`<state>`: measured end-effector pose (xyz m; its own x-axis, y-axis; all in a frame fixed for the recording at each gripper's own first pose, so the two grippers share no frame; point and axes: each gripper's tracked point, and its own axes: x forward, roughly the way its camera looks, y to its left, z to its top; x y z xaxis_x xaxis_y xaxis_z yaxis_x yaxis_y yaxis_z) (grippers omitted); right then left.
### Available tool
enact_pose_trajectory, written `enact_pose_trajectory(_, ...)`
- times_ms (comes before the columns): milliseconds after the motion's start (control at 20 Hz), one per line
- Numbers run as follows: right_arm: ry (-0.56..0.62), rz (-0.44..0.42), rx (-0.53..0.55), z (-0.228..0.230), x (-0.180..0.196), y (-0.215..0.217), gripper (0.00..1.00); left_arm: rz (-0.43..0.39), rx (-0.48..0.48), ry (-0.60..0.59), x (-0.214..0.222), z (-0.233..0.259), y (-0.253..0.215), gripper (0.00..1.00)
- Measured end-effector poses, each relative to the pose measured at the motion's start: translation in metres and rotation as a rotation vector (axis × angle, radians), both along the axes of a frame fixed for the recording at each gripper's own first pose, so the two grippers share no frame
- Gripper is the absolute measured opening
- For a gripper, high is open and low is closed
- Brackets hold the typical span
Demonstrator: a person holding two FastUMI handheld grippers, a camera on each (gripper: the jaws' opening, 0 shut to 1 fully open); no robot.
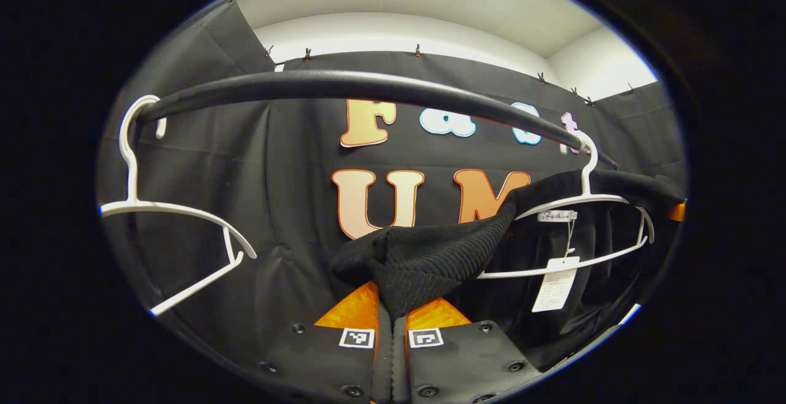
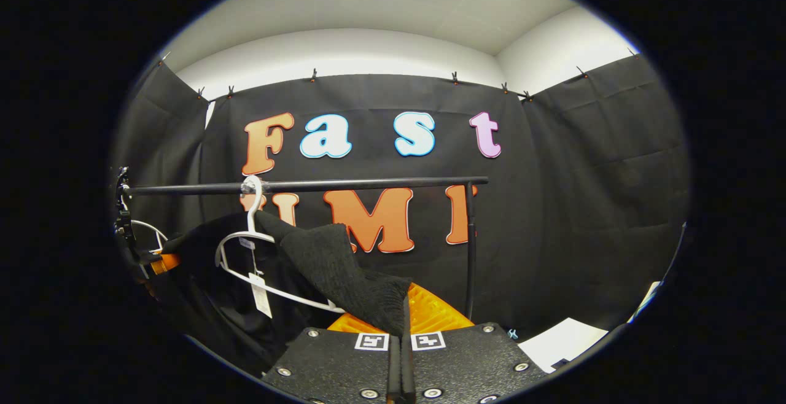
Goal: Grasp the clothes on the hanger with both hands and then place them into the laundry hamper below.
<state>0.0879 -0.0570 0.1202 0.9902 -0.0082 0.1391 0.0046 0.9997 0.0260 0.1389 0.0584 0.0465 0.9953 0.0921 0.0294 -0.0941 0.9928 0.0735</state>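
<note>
Black clothes rail (image 2: 319, 186) across the booth, seen level in the right gripper view and as a thick bar (image 1: 344, 88) arching overhead in the left gripper view. Black knit garment (image 1: 424, 256) draped over a white hanger (image 1: 583, 220) hooked on the rail, still up on that hanger, one shoulder pulled off toward the left gripper (image 1: 392, 306). Jaws there nearly closed, clamped on a bunched fold of the knit right at the tips. Same garment (image 2: 331, 263) in the right gripper view, stretched down from its hanger (image 2: 252, 250) to the right gripper (image 2: 400, 312), jaws nearly together and pinching the other shoulder edge. Second white hanger (image 1: 178, 220), bare, hooked on the rail well apart from the first, at the left of the left gripper view. White paper tag (image 1: 556, 284) hanging on a thread inside the clothed hanger, below a small neck label (image 1: 557, 215); tag (image 2: 261, 296) also visible in the right gripper view.
</note>
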Motion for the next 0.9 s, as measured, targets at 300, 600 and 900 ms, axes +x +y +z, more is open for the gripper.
enact_pose_trajectory(300, 0.015, -0.065, 0.003, -0.004, 0.014, -0.017, 0.0, -0.004, -0.014, -0.011, 0.026, 0.0, 0.013, 0.06)
enact_pose_trajectory(600, 0.077, -0.065, 0.015, -0.027, 0.042, -0.023, 0.0, 0.018, -0.04, -0.005, 0.046, -0.002, 0.017, 0.07)
enact_pose_trajectory(900, 0.099, -0.042, 0.053, -0.049, 0.063, -0.028, 0.0, 0.022, -0.062, 0.04, 0.058, -0.024, 0.017, 0.07)
